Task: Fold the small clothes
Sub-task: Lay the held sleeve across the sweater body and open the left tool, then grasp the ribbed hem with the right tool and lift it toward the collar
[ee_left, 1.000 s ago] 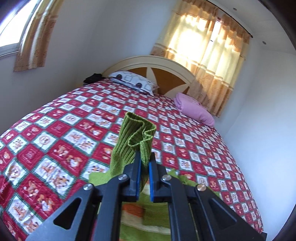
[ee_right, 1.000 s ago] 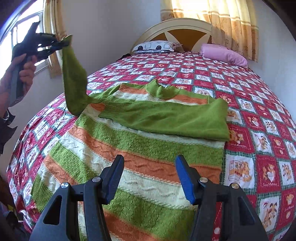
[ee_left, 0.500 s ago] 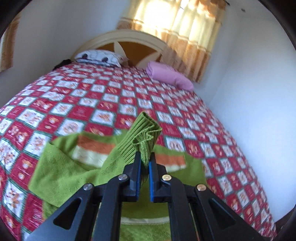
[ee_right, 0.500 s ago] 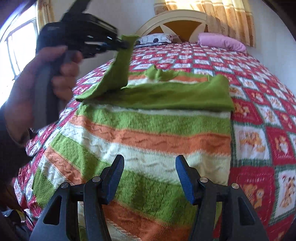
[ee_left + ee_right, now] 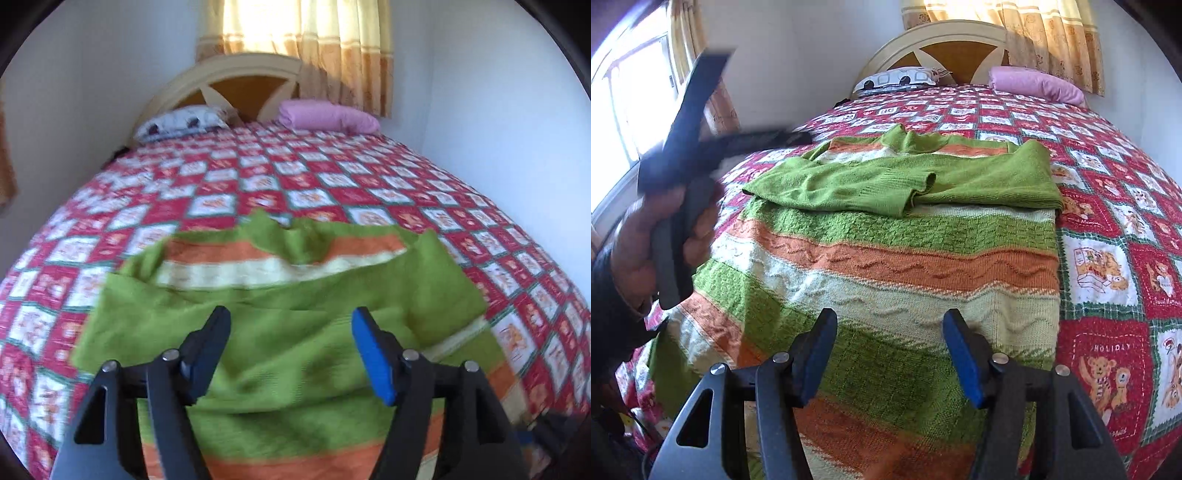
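A knit sweater (image 5: 886, 258) striped green, orange and cream lies flat on the bed. Both plain green sleeves are folded across its chest, the left sleeve (image 5: 846, 184) lying over the right sleeve (image 5: 997, 177). My left gripper (image 5: 291, 317) hovers just above those sleeves (image 5: 295, 369); its jaws are opening and nothing is between them. A hand (image 5: 639, 236) holds it, blurred, at the left edge of the right wrist view. My right gripper (image 5: 890, 319) stands open above the sweater's lower stripes, gripping nothing.
The bed carries a red and white patchwork quilt (image 5: 1108, 258). A patterned pillow (image 5: 897, 79) and a pink pillow (image 5: 1034, 85) lie by the headboard (image 5: 945, 44). A white wall runs close along the bed's right side, and a curtained window (image 5: 631, 99) is on the left.
My left gripper carried the green sleeve down and across onto the sweater's chest, then let it go and opened. The right gripper stayed open and sank slightly.
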`<state>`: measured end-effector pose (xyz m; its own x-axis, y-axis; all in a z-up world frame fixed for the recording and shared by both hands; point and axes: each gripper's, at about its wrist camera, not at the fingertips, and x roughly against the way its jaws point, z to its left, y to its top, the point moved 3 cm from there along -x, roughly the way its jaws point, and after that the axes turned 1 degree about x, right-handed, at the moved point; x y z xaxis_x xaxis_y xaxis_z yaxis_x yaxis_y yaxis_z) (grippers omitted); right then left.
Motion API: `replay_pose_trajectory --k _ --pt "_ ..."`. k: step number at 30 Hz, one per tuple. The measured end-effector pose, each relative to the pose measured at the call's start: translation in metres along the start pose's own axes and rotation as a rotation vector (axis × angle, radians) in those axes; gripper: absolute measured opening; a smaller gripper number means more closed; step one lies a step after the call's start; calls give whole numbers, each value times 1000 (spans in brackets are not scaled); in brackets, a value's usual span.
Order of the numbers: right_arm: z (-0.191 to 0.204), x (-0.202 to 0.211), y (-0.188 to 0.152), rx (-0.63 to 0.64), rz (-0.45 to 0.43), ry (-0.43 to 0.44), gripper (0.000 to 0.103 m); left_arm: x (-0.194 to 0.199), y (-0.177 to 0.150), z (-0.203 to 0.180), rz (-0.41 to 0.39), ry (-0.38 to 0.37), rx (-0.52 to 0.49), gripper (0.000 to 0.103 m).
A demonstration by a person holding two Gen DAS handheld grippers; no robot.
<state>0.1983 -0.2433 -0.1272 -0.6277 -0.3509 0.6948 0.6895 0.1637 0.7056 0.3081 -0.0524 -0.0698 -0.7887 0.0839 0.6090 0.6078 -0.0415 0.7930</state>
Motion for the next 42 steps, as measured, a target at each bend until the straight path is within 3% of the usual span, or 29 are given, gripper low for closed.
replay_pose_trajectory --k 2,6,9,14,17,19,22,24,25,32,38,42 --pt "-1 3 7 -31 0 16 61 4 -8 27 -17 85 -18 80" --pt "-3 7 36 -87 5 54 61 -5 -29 96 30 338 -23 82" --pt "-4 -1 71 -116 6 81 61 -15 -37 130 67 421 48 82" --pt "-12 -48 121 -101 43 -30 60 -21 -47 147 91 393 153 84" --pt "-24 -87 130 -119 108 -88 57 -14 -54 155 82 377 217 96" --pt "-29 -110 130 -130 160 -85 52 -14 -60 169 92 373 297 98" --pt "-23 -127 128 -79 185 -124 33 -25 -71 188 146 366 395 98" --pt "-9 -123 131 2 163 -155 5 -29 -76 195 186 373 433 98" --pt "-4 -119 132 29 149 -161 2 -33 -79 197 211 373 446 98" --pt "16 -76 164 170 26 -251 1 -39 -80 188 243 398 397 100" --pt "0 -58 181 145 -23 -311 1 -38 -80 190 242 392 407 101" --pt "-17 -62 176 123 3 -340 1 -39 -80 190 245 396 404 101"
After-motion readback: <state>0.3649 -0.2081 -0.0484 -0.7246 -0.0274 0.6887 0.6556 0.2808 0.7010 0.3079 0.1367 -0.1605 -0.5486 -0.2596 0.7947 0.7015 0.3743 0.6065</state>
